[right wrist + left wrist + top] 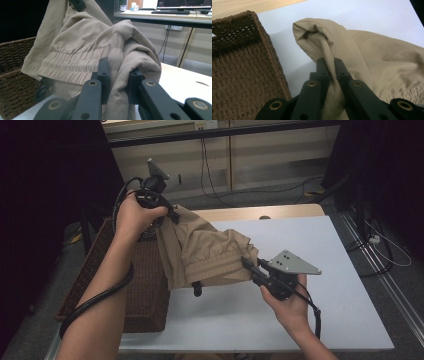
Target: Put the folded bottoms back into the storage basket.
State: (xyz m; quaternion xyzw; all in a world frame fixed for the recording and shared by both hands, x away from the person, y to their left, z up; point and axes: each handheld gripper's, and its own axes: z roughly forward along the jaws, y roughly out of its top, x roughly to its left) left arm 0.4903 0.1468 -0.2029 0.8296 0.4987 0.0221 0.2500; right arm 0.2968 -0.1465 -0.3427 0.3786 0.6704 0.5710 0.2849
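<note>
The left gripper [172,215] is pinching a fold of the tan shorts [210,252], and its jaws are pressed tight on the cloth. The right gripper [248,263] is pinching another bunch of the same shorts near the stretchy waist band [67,67].

The shorts hang in the air between the two grippers, over the white table [310,250] and right by the brown basket [145,295]. A black cord end [197,290] dangles under them.

The cloth looks soft, thin and light. It will likely flop and sag, so it needs two holds to stay spread. The thick waist band or a hem looks like a good place to grab, because a thin fold could slip out.

The left hand [135,215] is up high at the back, with its gripper pointing toward the shorts. The right hand [290,305] is lower and closer, palm up, with its gripper pointing left into the cloth.
</note>
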